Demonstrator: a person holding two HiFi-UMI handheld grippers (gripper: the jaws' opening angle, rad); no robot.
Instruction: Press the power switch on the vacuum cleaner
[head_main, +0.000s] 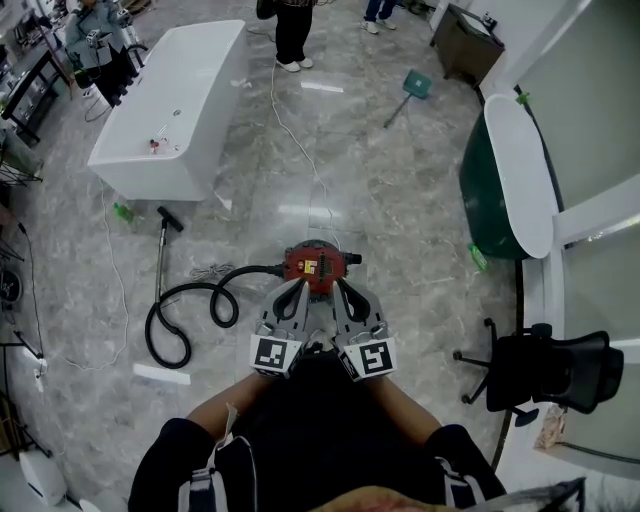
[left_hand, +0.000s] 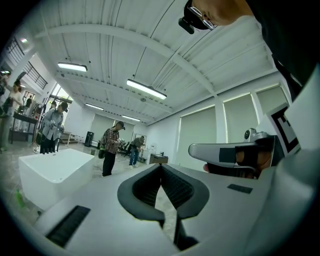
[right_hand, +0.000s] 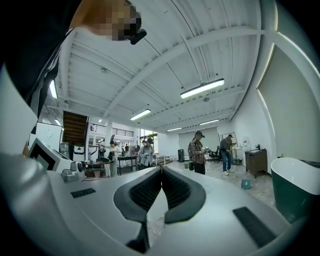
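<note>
Well, left gripper and right gripper were both clenched on nothing, held well above the red vacuum cleaner on the floor. I judged that fitted pre-press or post-press alike; I couldn't make out its switch.

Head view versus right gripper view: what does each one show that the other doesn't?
Only the head view shows the red vacuum cleaner on the floor, its black hose and the white bathtub. Only the right gripper view shows the ceiling lights, a staircase, and the fingers of the right gripper closed on nothing. Both show the green bathtub.
</note>
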